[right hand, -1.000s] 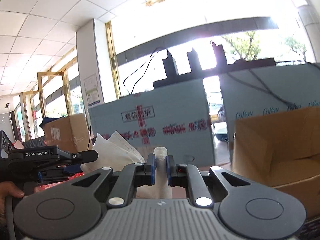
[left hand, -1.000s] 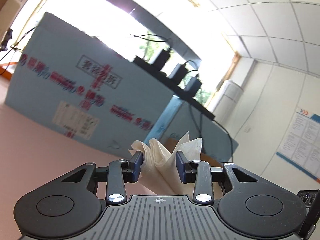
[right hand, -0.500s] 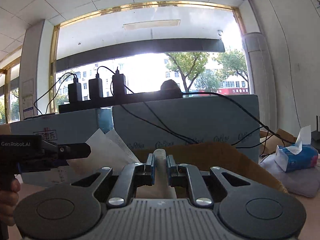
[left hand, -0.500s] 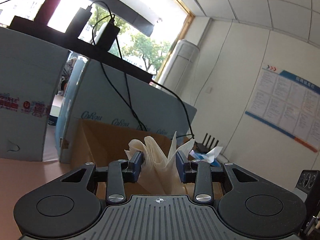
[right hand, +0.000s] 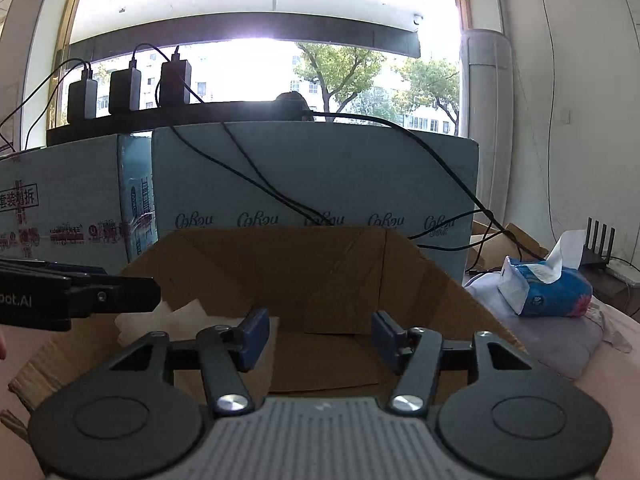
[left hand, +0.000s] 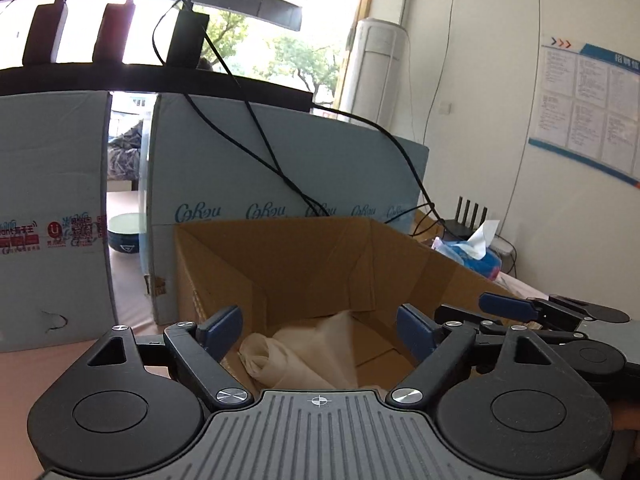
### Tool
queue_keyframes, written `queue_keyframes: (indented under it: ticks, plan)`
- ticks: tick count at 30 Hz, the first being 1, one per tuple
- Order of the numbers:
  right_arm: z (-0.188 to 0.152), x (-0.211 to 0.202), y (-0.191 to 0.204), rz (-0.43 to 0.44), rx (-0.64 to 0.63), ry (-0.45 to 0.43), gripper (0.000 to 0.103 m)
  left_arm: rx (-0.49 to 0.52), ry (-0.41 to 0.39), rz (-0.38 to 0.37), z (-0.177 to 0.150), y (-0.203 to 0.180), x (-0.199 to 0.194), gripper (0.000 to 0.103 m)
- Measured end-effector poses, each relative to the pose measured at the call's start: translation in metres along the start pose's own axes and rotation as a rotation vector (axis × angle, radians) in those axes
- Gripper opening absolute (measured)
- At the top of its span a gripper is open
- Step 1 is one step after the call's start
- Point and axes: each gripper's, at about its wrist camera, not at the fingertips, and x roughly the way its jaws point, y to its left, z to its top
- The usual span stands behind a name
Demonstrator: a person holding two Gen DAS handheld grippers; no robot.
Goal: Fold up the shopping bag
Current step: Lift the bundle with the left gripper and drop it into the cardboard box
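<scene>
The cream shopping bag (left hand: 296,356), crumpled and rolled, lies inside the open cardboard box (left hand: 304,264), free of both grippers. My left gripper (left hand: 318,330) hangs over the box's near edge. Its jaws are opening wide and the pads touch nothing, with the bag below them. My right gripper (right hand: 320,336) is also over the box, jaws opening, with nothing between its pads. In the right wrist view a pale piece of the bag (right hand: 176,314) shows at the left inside the box (right hand: 328,264), under the left gripper (right hand: 132,296). The right gripper (left hand: 508,306) appears at the right of the left wrist view.
Tall blue cartons (right hand: 320,176) stand behind the box, carrying a power strip with adapters (right hand: 128,92) and trailing cables. A blue tissue pack (right hand: 548,292) lies on cloth at the right, with a router (right hand: 598,248) behind it. The tabletop (left hand: 60,356) is pink.
Both grippers held the bag a second ago and swung right over the cardboard box. Their jaws have since spread apart, and the bag now lies in the box.
</scene>
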Motion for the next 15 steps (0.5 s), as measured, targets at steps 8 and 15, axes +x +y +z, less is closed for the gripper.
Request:
queue_keyframes:
  ticks: [8, 15]
  plan:
    - [-0.001, -0.059, 0.050, 0.153, -0.042, -0.091, 0.074, -0.019, -0.160, 0.058, -0.012, 0.032, -0.089, 0.100]
    - [-0.012, -0.088, 0.128, 0.397, -0.117, -0.100, 0.079, 0.024, -0.169, 0.247, -0.046, 0.073, -0.160, 0.101]
